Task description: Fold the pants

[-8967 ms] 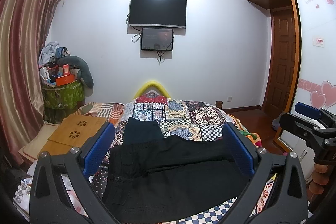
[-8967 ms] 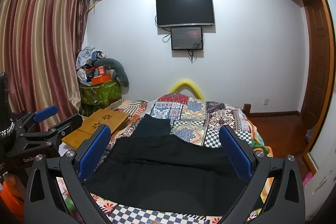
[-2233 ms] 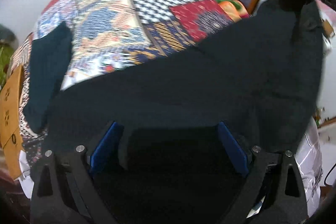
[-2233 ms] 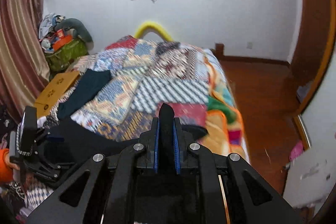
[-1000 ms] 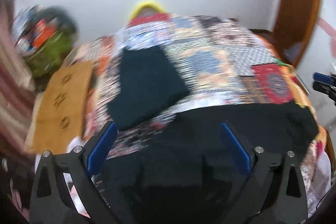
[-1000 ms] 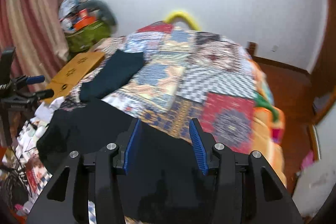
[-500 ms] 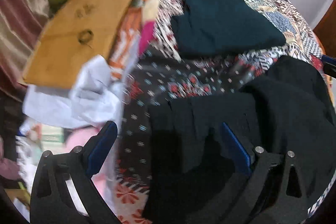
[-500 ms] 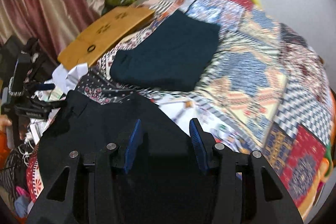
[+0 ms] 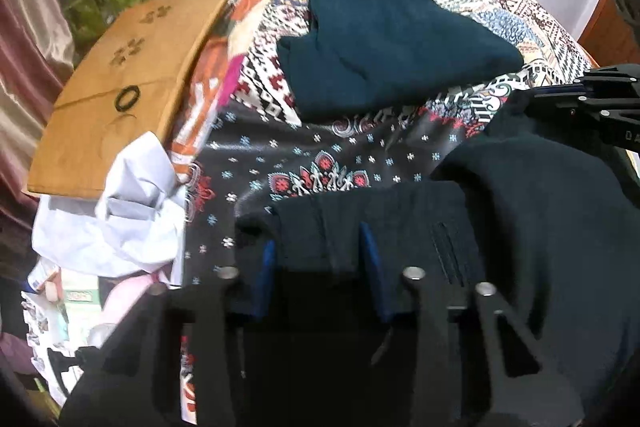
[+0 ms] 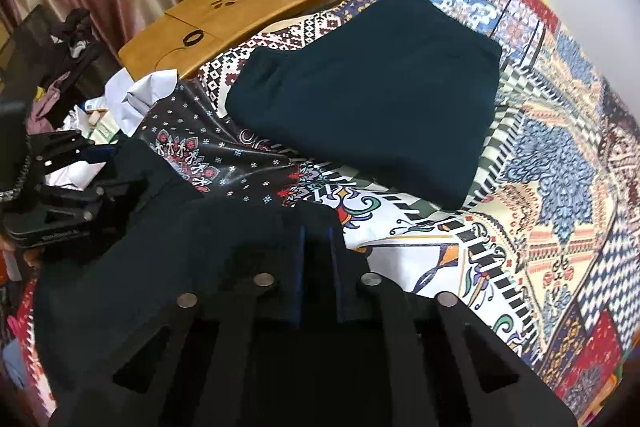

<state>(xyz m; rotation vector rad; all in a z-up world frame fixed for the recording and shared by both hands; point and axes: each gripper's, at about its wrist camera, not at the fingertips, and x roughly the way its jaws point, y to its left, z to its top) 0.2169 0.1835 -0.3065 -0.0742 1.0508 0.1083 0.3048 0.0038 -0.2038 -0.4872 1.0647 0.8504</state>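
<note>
Black pants [image 9: 520,227] bunched at the near edge of the bed [image 10: 540,155], on the patterned quilt. Left gripper [image 9: 318,259] fingers partly closed around a fold of the pants; right gripper [image 10: 318,267] fingers narrow, pinching another fold. Folded dark teal garment [image 10: 372,95] farther back, beside a wooden lap table [image 10: 236,7].

Black pants [image 10: 168,259] lay on a multicoloured patchwork bedspread [image 10: 560,155]; at twelve o'clock sat a folded dark teal garment [image 10: 372,99], at ten a tan wooden board [image 10: 236,7].
</note>
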